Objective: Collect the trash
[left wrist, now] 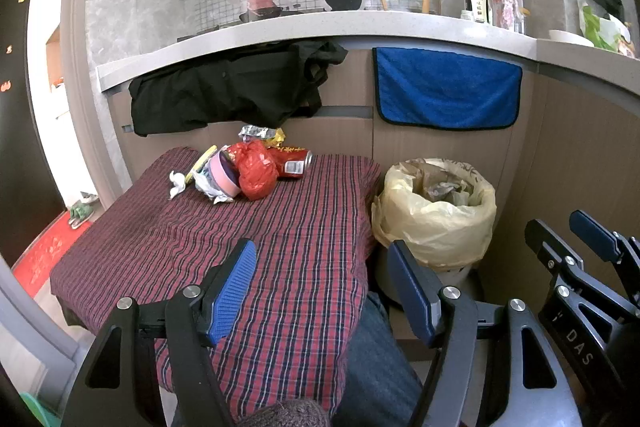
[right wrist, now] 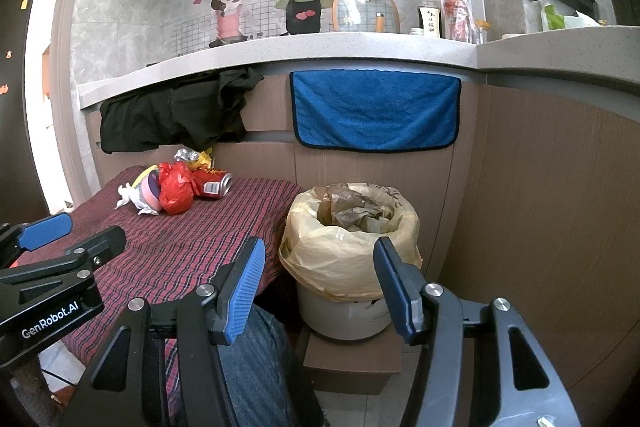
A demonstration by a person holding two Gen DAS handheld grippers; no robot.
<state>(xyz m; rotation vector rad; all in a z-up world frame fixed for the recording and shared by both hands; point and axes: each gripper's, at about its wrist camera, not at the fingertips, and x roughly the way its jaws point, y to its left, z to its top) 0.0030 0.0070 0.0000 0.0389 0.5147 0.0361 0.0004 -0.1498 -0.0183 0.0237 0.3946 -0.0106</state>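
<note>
Checked cloth [left wrist: 280, 247] covers the low table, with the lined bin [left wrist: 436, 211] just beside its right edge. Trash sits heaped at the far end: red bag [left wrist: 256, 171], red can [left wrist: 294, 161], pink cup [left wrist: 226, 177], crumpled tissue [left wrist: 178, 181]. Left gripper [left wrist: 322, 291] and right gripper [right wrist: 318, 287] both hang wide apart, empty, well short of the heap.

Both tongs, left [left wrist: 322, 289] and right [right wrist: 318, 287], point slightly downward, jaws wide apart, gripping nothing.
</note>
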